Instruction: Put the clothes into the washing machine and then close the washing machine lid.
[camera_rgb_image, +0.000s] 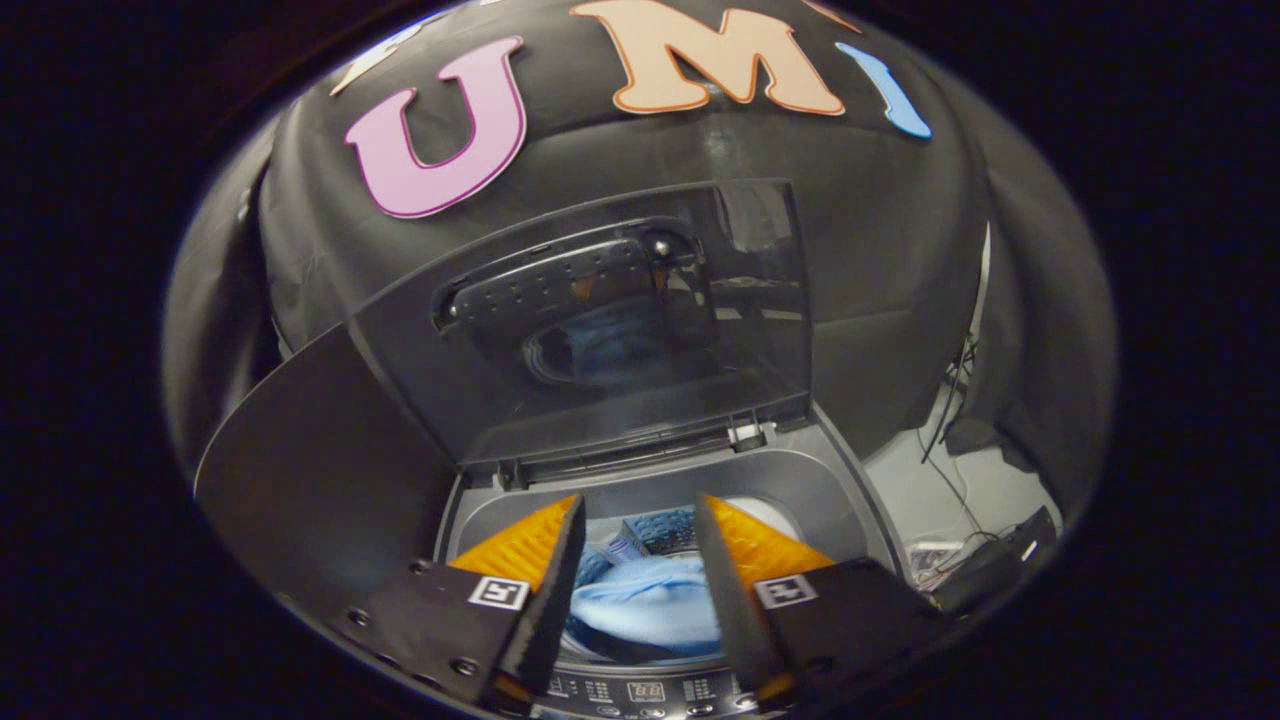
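A top-loading washing machine (800, 490) stands under me, its tinted lid (620, 330) raised upright behind the drum opening. Light blue clothes (650, 600) lie down inside the drum, seen through the gap between my fingers. My gripper (640, 520) hovers above the opening, open, with nothing held between its fingers. The lid's glass mirrors the gripper and the blue cloth. The machine's control panel (645, 690) runs along the front edge, just below my fingers.
A dark flat panel (320, 480) stands to the left of the machine. To the right lie a pale floor (960, 500) with loose cables and a dark box (1000, 565). The black cloth wall hangs close behind the lid.
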